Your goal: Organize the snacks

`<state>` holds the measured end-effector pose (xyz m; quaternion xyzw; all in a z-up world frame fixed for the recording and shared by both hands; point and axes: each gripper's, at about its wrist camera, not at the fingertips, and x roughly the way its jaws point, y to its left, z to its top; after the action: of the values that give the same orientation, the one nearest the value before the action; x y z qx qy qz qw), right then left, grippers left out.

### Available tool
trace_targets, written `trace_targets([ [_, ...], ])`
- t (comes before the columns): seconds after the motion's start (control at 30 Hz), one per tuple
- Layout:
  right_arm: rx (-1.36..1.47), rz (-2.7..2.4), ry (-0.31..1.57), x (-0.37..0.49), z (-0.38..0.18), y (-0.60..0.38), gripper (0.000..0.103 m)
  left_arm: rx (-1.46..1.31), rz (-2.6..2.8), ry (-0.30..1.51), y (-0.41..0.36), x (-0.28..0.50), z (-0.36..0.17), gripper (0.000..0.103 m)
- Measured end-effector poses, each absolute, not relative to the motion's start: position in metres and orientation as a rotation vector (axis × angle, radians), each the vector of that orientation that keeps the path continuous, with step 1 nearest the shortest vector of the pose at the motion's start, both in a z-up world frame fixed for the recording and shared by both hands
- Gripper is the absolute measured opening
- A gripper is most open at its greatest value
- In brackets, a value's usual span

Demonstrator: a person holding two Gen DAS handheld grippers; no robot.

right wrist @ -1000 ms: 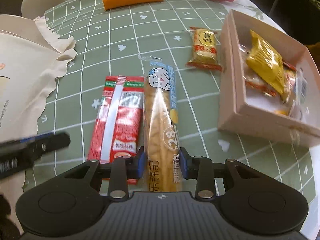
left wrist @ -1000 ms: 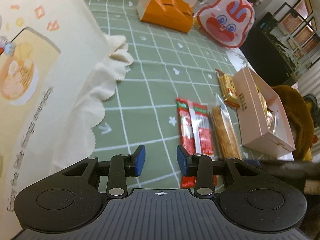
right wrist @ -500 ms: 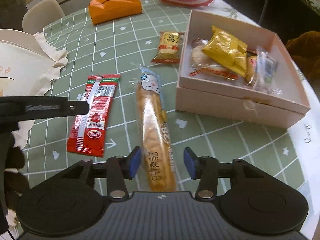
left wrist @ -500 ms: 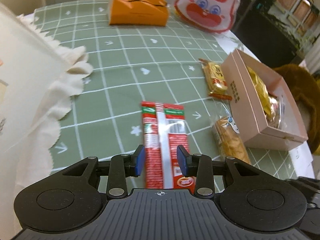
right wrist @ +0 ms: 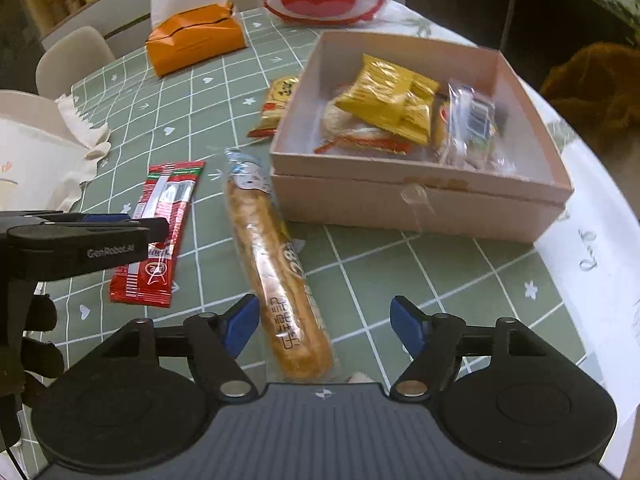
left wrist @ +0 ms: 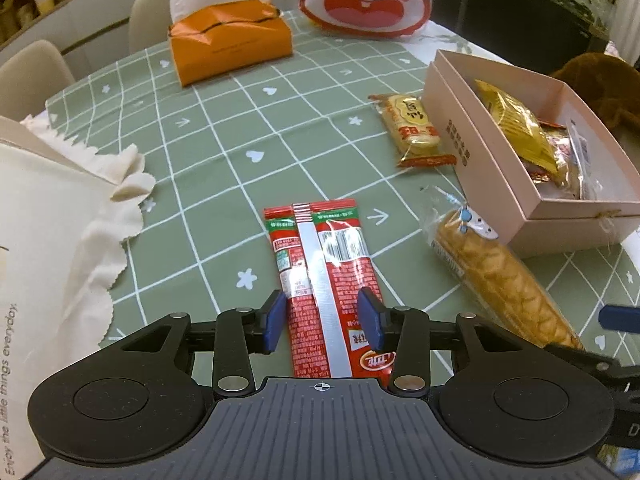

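The left gripper (left wrist: pixel 323 322) has its jaws apart, just widened, over the near end of a flat red foil snack packet (left wrist: pixel 326 276) lying on the green checked surface (left wrist: pixel 224 160); the blue pads do not press it. The right gripper (right wrist: pixel 322 324) has just opened wide, and a long clear-wrapped golden bread stick (right wrist: pixel 276 268) lies loose between its jaws. To the right sits an open pink cardboard box (right wrist: pixel 416 204) of snacks, with a small yellow cracker packet (left wrist: pixel 414 130) just beside its far left side.

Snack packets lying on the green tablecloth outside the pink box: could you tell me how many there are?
3: red flat sachet nearest, long clear-wrapped bread stick beside it, small yellow-red cracker packet by the box; others may be hidden.
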<state>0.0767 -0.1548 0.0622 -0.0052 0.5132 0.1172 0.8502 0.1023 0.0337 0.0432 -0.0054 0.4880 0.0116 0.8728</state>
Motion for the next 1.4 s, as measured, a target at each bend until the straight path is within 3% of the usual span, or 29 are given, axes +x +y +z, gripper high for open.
trace_targets([
  [0.4,0.021,0.288,1.114,0.077,0.05,-0.156,0.076,-0.085,0.033,0.995,0.039,0.103,0.048,0.045],
  [0.53,-0.017,0.29,1.04,0.072,0.067,-0.157,0.076,-0.149,-0.002,0.962,0.042,0.1,0.054,0.044],
  [0.63,-0.011,0.268,0.993,0.076,0.081,-0.166,0.076,-0.04,-0.015,1.0,0.023,0.106,0.048,0.045],
  [0.7,0.006,0.239,0.978,0.081,0.085,-0.177,0.076,0.069,-0.017,1.013,0.005,0.106,0.042,0.052],
  [0.77,0.023,0.203,0.973,0.085,0.086,-0.191,0.076,0.162,-0.031,1.026,-0.01,0.105,0.037,0.067],
  [0.9,0.06,0.16,0.998,0.09,0.08,-0.211,0.076,0.117,-0.047,1.02,-0.007,0.106,0.039,0.07],
  [1.0,0.055,0.154,1.004,0.089,0.075,-0.216,0.076,0.112,0.018,0.99,0.005,0.104,0.042,0.065],
  [1.4,-0.103,0.135,0.939,0.075,0.075,-0.195,0.078,-0.013,0.028,1.006,0.034,0.114,0.031,0.074],
])
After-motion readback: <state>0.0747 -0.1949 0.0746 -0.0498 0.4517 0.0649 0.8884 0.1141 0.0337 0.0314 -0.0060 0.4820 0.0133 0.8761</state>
